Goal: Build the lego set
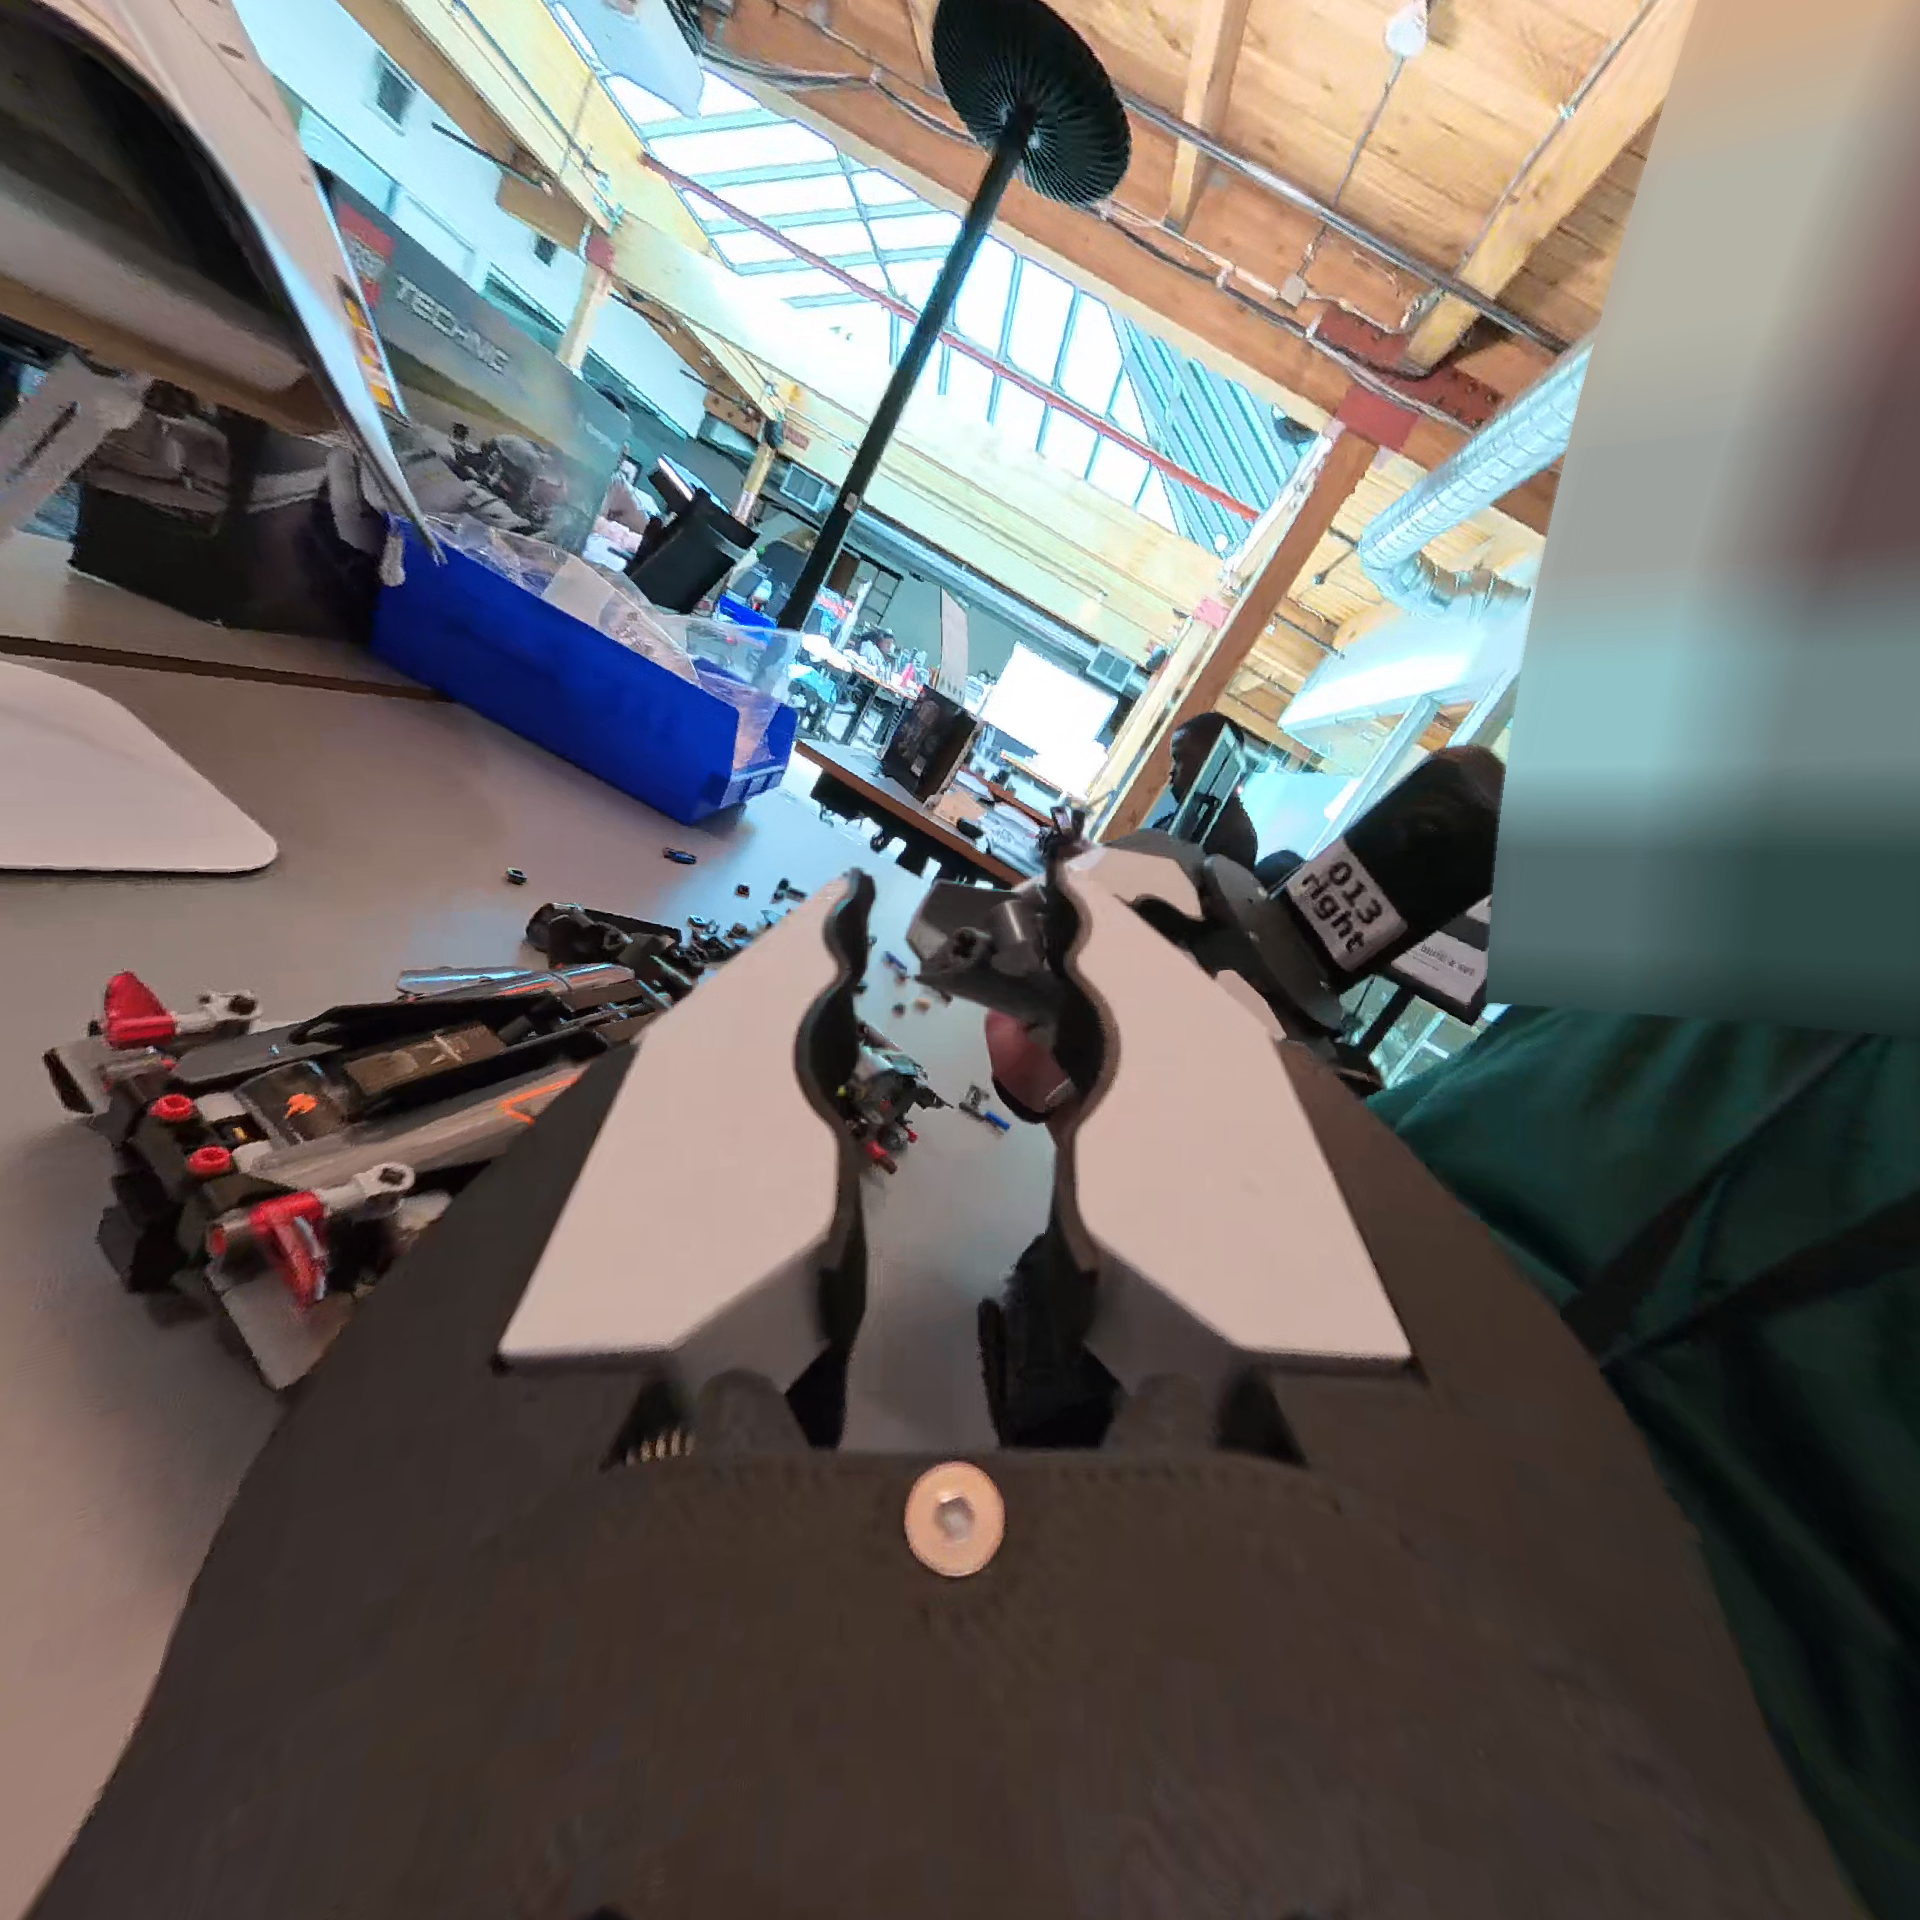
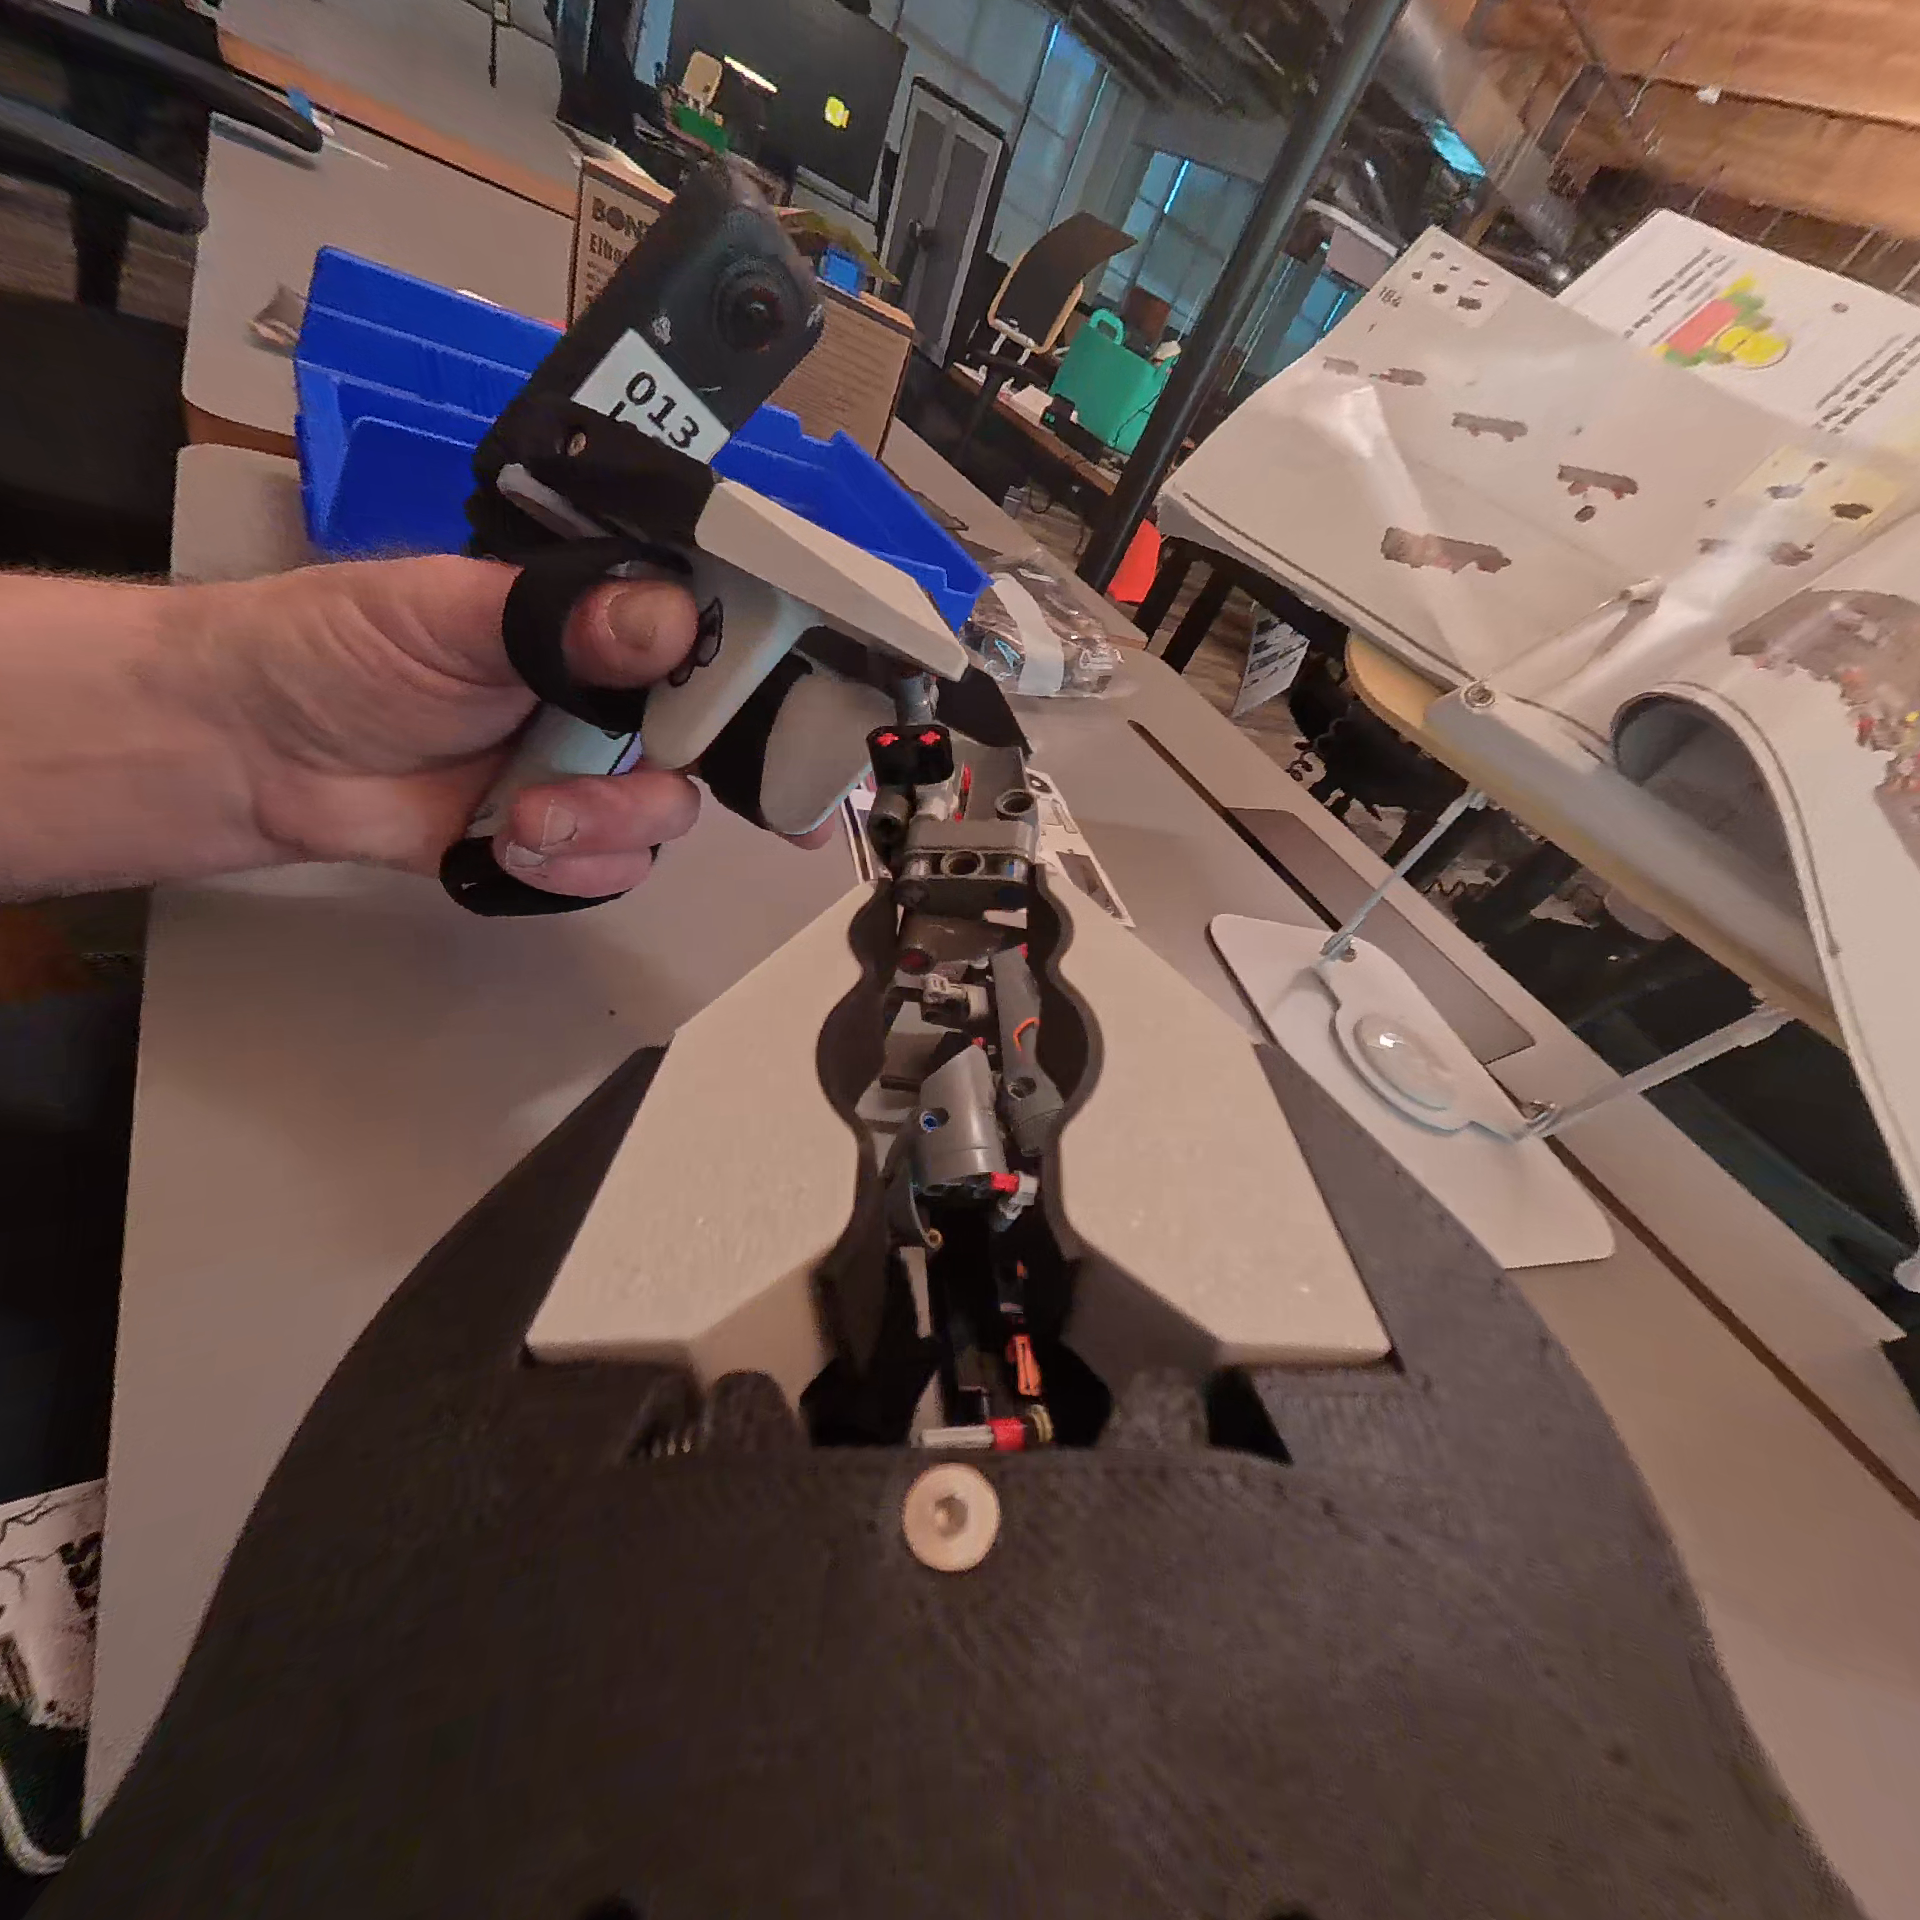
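My right gripper [image 2: 961, 899] is shut on a long grey lego sub-assembly [image 2: 966, 1122] that runs between its fingers and sticks out past the tips. A black piece with red pins [image 2: 910, 752] sits at its far end. My left gripper [image 2: 904, 727], held in a hand [image 2: 364, 707], has its jaws apart at that far end. In the left wrist view the left gripper [image 1: 961, 894] is open, and the grey end of the sub-assembly [image 1: 977, 945] lies just beyond its tips, with the right gripper [image 1: 1049, 914] behind it. A larger black, grey and red lego model [image 1: 312, 1122] lies on the table to the left.
Loose small lego pieces [image 1: 727, 925] are scattered on the grey table. A blue bin [image 2: 416, 416] and a plastic bag [image 2: 1039, 634] stand behind. An open instruction booklet [image 2: 1507, 468] rests on a stand with a white base [image 2: 1403, 1091] at the right. A green sleeve [image 1: 1662, 1247] is close by. My two grippers' fingertips are within a few centimetres of each other.
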Demonstrator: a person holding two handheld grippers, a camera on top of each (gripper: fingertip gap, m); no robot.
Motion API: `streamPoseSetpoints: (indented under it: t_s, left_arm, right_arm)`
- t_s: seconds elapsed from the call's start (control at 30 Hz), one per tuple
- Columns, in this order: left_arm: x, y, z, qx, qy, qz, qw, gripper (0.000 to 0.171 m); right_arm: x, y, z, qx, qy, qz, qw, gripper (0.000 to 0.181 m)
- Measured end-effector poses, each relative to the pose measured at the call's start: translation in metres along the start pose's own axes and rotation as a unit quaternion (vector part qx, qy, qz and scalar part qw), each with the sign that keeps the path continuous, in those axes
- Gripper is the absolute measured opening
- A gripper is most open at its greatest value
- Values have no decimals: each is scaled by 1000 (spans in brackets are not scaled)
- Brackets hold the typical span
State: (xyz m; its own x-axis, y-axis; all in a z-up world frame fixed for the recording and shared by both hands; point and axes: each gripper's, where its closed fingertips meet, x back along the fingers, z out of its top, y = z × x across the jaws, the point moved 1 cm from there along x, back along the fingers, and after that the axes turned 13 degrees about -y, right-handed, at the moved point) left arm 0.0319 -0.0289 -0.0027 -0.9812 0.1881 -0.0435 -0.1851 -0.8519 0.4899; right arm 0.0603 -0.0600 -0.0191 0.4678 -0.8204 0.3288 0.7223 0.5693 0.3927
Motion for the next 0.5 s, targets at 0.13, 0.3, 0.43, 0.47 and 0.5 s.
streamPoseSetpoints:
  t_s: [0.13,0.3,0.43,0.47,0.5]
  left_arm:
    - [7,-7,4,30,31,2,999,39]
    - [-1,4,-4,70,35,-42,996,39]
    - [-8,11,0,84,56,-74,992,40]
    - [-9,13,2,85,62,-83,991,39]
    - [-9,14,4,82,67,-88,990,36]
  right_arm:
    - [2,6,2,12,1,-21,1000,22]
    - [8,16,8,37,12,-62,997,22]
    - [7,17,12,59,14,-79,995,22]
    - [6,15,13,67,13,-81,994,22]
    - [6,13,13,73,13,-82,994,23]
